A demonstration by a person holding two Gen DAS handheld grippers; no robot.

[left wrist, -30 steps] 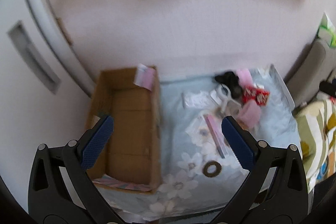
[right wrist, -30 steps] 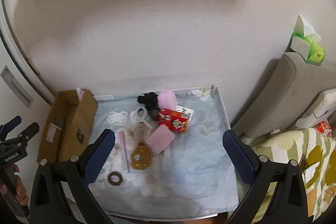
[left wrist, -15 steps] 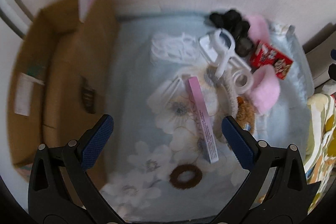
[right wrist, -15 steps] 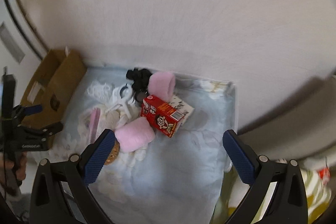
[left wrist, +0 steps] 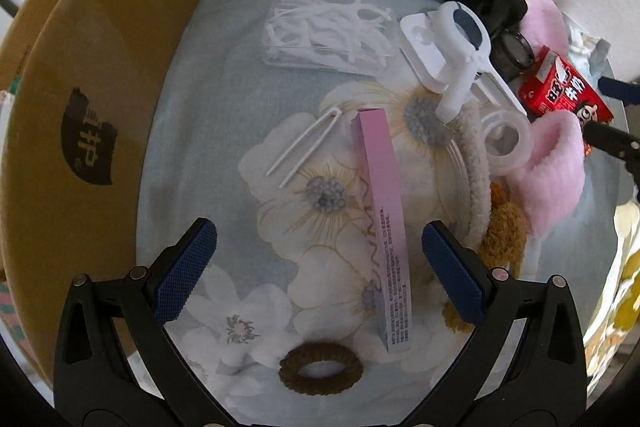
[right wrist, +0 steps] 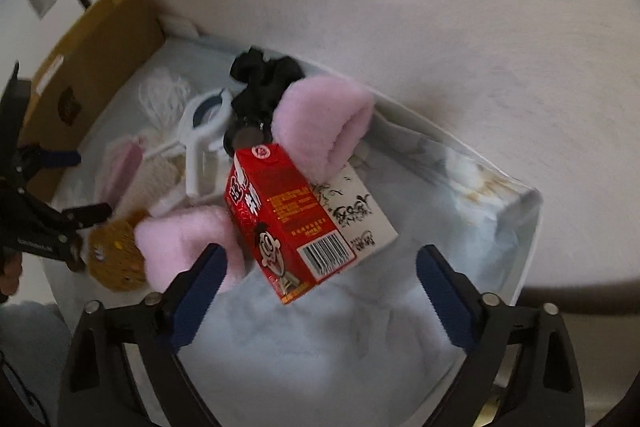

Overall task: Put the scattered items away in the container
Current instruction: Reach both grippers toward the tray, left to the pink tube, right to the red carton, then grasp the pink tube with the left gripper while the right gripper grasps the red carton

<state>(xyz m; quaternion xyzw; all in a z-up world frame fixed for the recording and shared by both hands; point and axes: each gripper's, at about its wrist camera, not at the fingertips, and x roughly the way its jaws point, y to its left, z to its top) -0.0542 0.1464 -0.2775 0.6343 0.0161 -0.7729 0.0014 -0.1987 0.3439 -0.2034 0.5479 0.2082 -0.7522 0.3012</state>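
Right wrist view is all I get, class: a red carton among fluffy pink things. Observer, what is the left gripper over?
Observer: The left gripper hangs open over a long pink cardboard box lying flat on the floral cloth.
Operator: Is anything nearer its camera than that box?
Observer: Yes, a brown fabric hair ring lies beside the box's near end.
Operator: And towards the container?
Observer: White plastic tweezers lie on the cloth between the box and the brown cardboard container.
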